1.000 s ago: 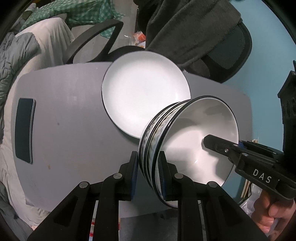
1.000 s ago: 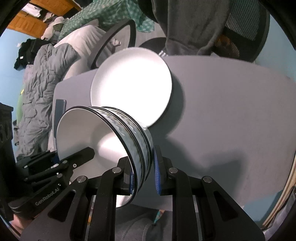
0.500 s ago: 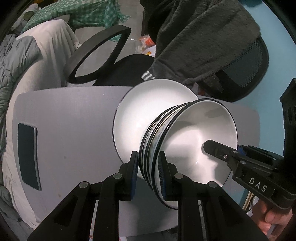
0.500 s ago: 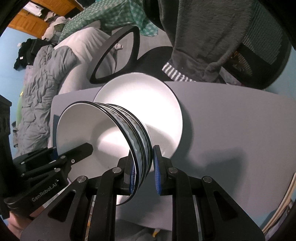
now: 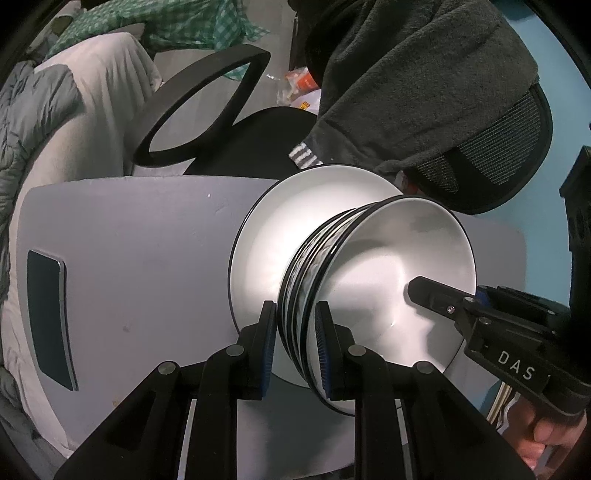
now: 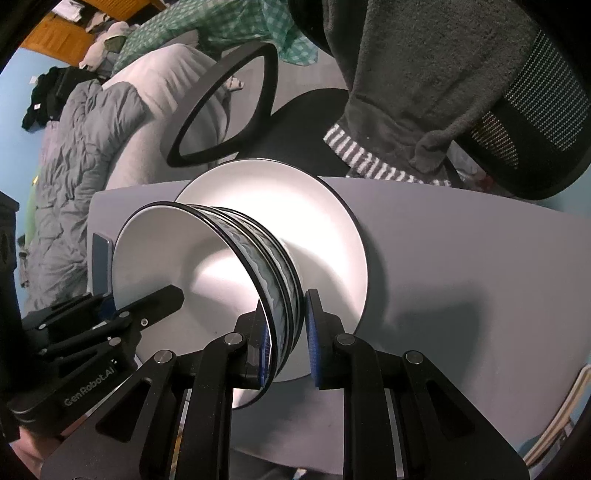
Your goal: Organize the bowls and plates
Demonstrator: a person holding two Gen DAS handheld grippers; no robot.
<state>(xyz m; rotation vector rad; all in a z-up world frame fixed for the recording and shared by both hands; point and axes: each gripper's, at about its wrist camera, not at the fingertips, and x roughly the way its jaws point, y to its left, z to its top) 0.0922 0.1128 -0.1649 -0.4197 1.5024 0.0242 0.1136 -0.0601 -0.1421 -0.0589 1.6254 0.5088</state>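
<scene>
- A stack of bowls point(image 5: 373, 295), white inside with black rims and a blue-grey wavy pattern on the outside, is held between two hand-held grippers directly above a white plate point(image 5: 295, 229).
- The white plate has a thin black rim and lies flat on a grey table point(image 5: 147, 251), at the table's far edge.
- The left gripper point(image 5: 295, 347) is clenched on the near rim of the bowl stack, one blue-padded finger inside the top bowl and the other against the patterned outside.
- The right gripper point(image 6: 286, 339) is clamped the same way on the opposite rim of the stack point(image 6: 207, 266), above the plate point(image 6: 321, 221).
- In each wrist view the other gripper's black finger reaches into the top bowl from the side.
- Whether the lowest bowl touches the plate cannot be told.
- A dark phone point(image 5: 48, 317) lies flat on the table, well to the left of the plate.
- Beyond the plate, past the table edge, stands a black office chair point(image 5: 207, 110) with a dark grey garment point(image 5: 413, 81) draped over its back.
- Farther behind the plate, a bed with a grey quilt point(image 6: 77, 155) and a green checked cloth point(image 6: 221, 26).
</scene>
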